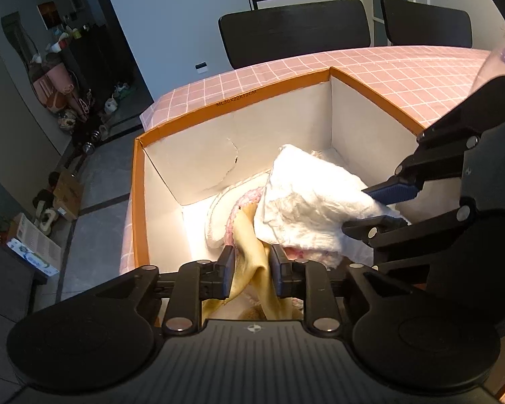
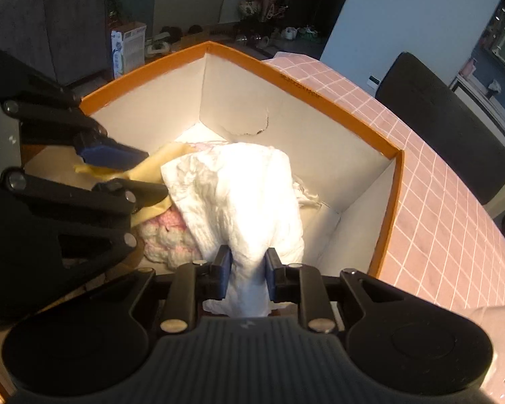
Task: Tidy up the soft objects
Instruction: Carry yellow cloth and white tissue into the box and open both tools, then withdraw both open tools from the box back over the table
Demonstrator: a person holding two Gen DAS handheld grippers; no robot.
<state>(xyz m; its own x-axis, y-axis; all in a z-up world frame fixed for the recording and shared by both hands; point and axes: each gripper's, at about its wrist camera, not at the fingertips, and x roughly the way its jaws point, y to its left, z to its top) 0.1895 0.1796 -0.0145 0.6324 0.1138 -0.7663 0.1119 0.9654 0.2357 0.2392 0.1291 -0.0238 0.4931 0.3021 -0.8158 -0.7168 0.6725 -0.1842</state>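
An orange-rimmed cardboard box [image 1: 239,104] [image 2: 320,97] stands on the table with soft things piled in it. My left gripper [image 1: 251,262] [image 2: 153,172] is open, its pads a little apart, and a yellow cloth [image 1: 252,242] [image 2: 171,155] hangs loosely between them. My right gripper [image 2: 248,262] [image 1: 355,209] is shut on a crumpled white cloth [image 2: 252,195] [image 1: 306,202], which lies over the pile. A pink and white knitted piece [image 2: 168,235] [image 1: 249,198] lies underneath, partly hidden. Both grippers point down into the box, side by side.
The box sits near the corner of a table under a pink checked cloth [image 1: 404,67] [image 2: 454,219]. Two dark chairs [image 1: 293,30] [image 2: 447,128] stand along the far side. Boxes, bags and shoes clutter the floor [image 1: 64,198] past the table's edge.
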